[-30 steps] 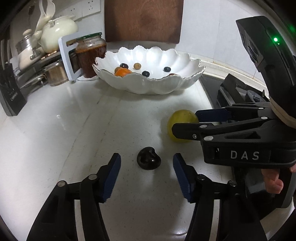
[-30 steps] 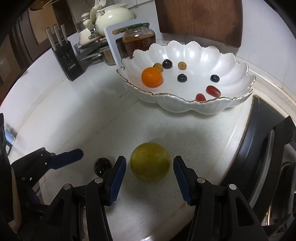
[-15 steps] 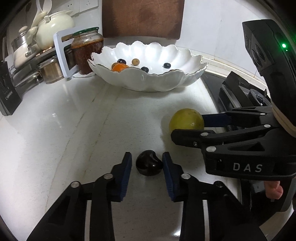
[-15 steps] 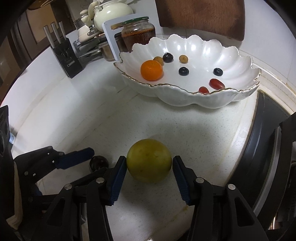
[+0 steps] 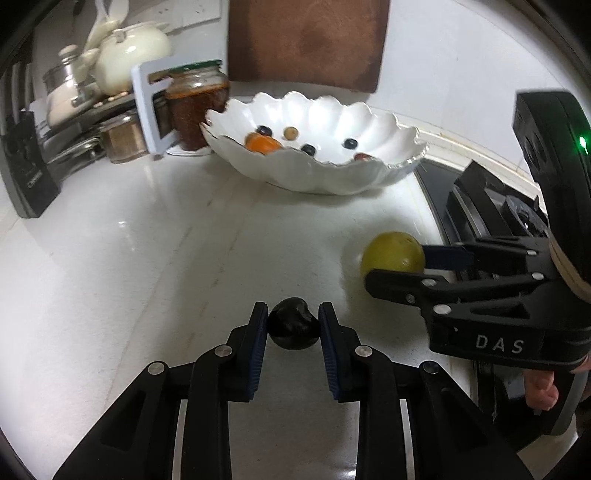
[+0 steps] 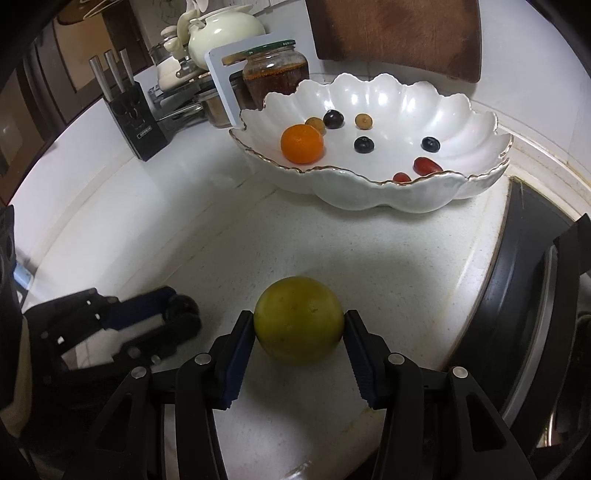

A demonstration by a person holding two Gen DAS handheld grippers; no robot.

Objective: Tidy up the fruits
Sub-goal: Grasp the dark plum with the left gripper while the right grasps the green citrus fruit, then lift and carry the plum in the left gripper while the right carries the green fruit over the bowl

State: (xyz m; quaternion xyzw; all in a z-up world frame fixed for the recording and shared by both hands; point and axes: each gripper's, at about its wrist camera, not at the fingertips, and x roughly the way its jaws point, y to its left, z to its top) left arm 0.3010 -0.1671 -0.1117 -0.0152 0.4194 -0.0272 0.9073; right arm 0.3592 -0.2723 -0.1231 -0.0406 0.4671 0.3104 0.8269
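Observation:
A dark, nearly black fruit point(image 5: 293, 328) lies on the white counter, and my left gripper point(image 5: 291, 314) is shut on it, a blue pad against each side. Seen from the right wrist, that gripper point(image 6: 181, 314) and its fruit point(image 6: 183, 306) are blurred at the lower left. My right gripper point(image 6: 299, 321) is shut on a round yellow-green fruit point(image 6: 299, 317) that rests on the counter; the left wrist view shows this gripper point(image 5: 397, 266) and its fruit point(image 5: 391, 251) from the side. Behind stands a white scalloped bowl point(image 6: 369, 192) holding an orange point(image 6: 302, 144) and several small fruits.
A black stove point(image 6: 535, 277) borders the counter on the right. At the back are a glass jar point(image 6: 275, 70), a white stand point(image 6: 221, 88), a cream teapot point(image 6: 221, 31), a knife block point(image 6: 135, 118) and a wooden board point(image 6: 395, 33). A hand point(image 5: 539, 391) grips the right tool.
The left jaws closed from wide apart onto the dark fruit. The right jaws narrowed slightly until the pads met the yellow-green fruit. Both fruits stay on the counter.

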